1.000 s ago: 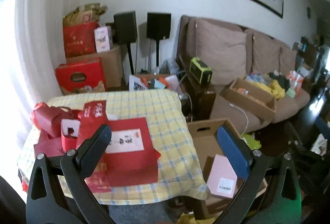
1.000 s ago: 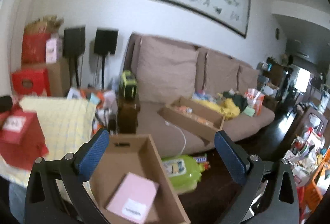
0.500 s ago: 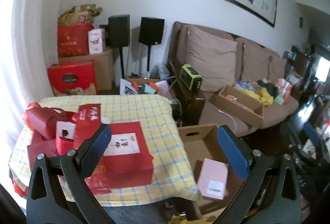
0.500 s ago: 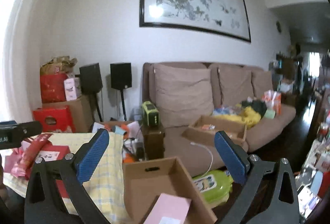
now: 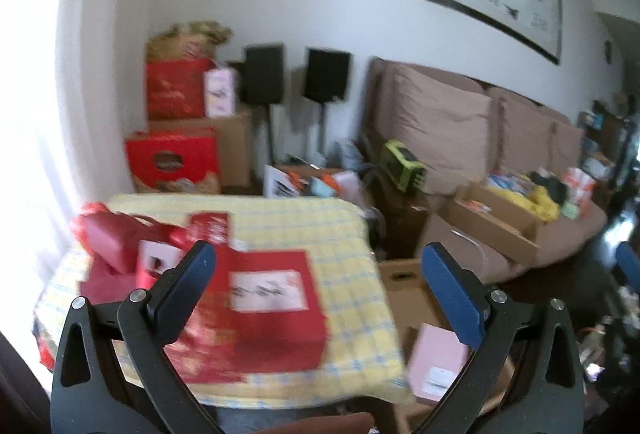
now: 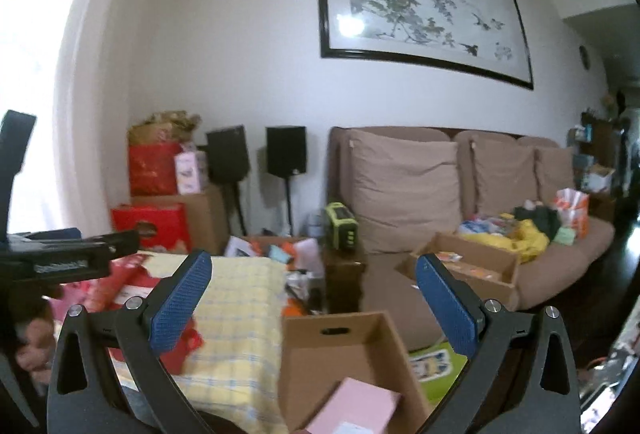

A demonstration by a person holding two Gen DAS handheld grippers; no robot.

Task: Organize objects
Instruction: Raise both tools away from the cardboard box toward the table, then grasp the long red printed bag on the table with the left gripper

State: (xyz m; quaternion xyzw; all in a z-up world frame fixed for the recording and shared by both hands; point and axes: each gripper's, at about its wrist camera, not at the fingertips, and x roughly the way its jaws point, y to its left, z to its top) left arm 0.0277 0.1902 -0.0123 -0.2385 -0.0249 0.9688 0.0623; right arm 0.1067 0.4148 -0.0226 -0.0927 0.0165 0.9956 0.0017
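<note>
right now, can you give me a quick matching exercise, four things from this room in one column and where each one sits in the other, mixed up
Things:
1. pink box
2. big red box
3. green device
4. framed painting

Places:
a. on the wall above the sofa
b. on the yellow checked cloth
c. inside the open cardboard box
d. on the dark stand by the sofa's end

Pairs: 1-c, 2-b, 3-d, 4-a
</note>
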